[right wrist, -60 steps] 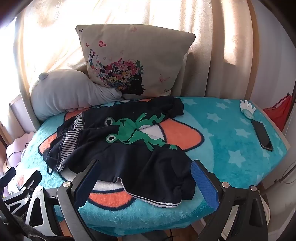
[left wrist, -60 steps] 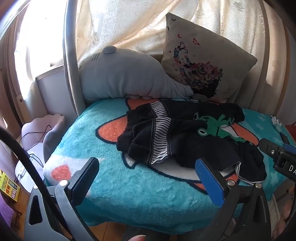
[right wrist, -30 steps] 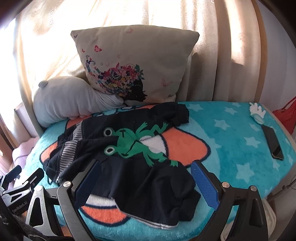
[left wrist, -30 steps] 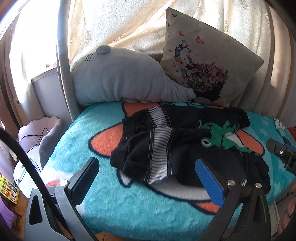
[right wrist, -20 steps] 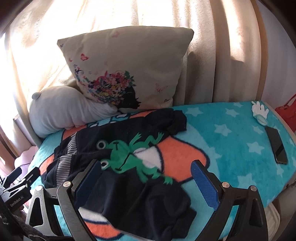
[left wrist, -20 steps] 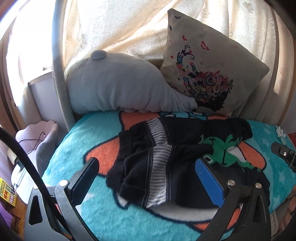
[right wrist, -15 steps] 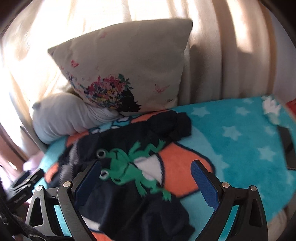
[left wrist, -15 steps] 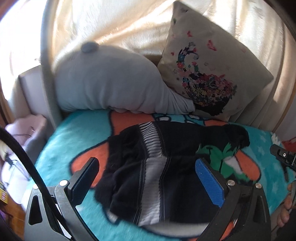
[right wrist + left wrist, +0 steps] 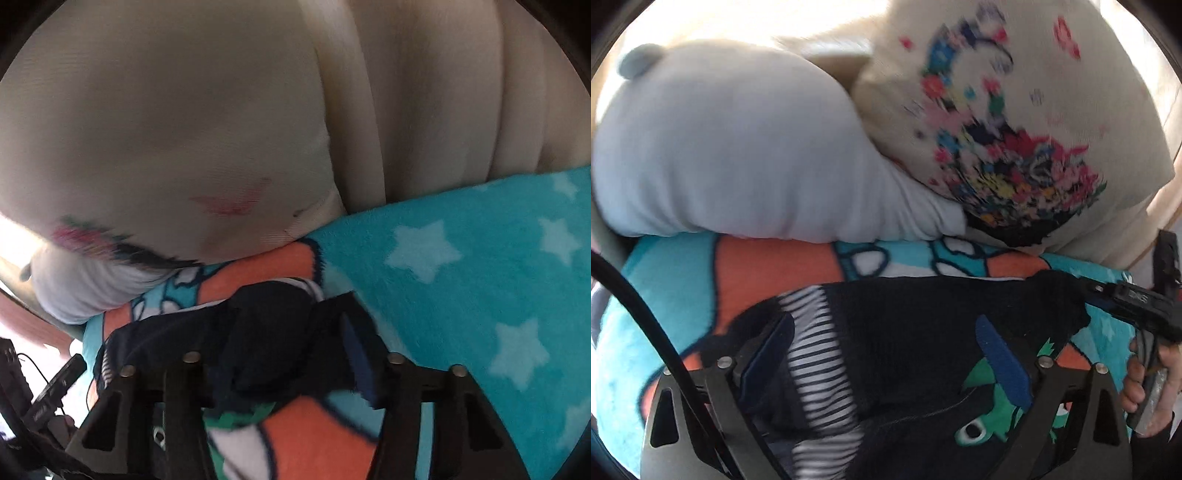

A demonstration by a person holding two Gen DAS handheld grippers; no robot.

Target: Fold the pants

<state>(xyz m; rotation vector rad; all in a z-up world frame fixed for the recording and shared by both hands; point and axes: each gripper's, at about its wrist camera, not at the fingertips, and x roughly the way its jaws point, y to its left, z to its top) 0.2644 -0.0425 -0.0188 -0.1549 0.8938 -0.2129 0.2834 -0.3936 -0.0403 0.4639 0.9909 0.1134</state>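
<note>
The black pants (image 9: 905, 325) with a striped waistband (image 9: 812, 354) and a green frog print (image 9: 993, 417) lie crumpled on the blue blanket (image 9: 665, 280). My left gripper (image 9: 882, 354) is open, low over the waistband, one finger on each side of it. In the right wrist view my right gripper (image 9: 291, 343) is open but narrowed around the bunched far end of the pants (image 9: 266, 321); the left finger is hidden by cloth. The right gripper also shows at the right edge of the left wrist view (image 9: 1134, 302).
A grey plush pillow (image 9: 720, 155) and a floral cushion (image 9: 1015, 129) stand right behind the pants. Cream curtains (image 9: 443, 92) hang behind them. The starred part of the blanket (image 9: 480, 277) stretches to the right. A black cable (image 9: 635, 306) crosses the left wrist view.
Both grippers moved forward and down onto the pants. The right gripper's jaws have narrowed around the far bunched end; the left stays wide open.
</note>
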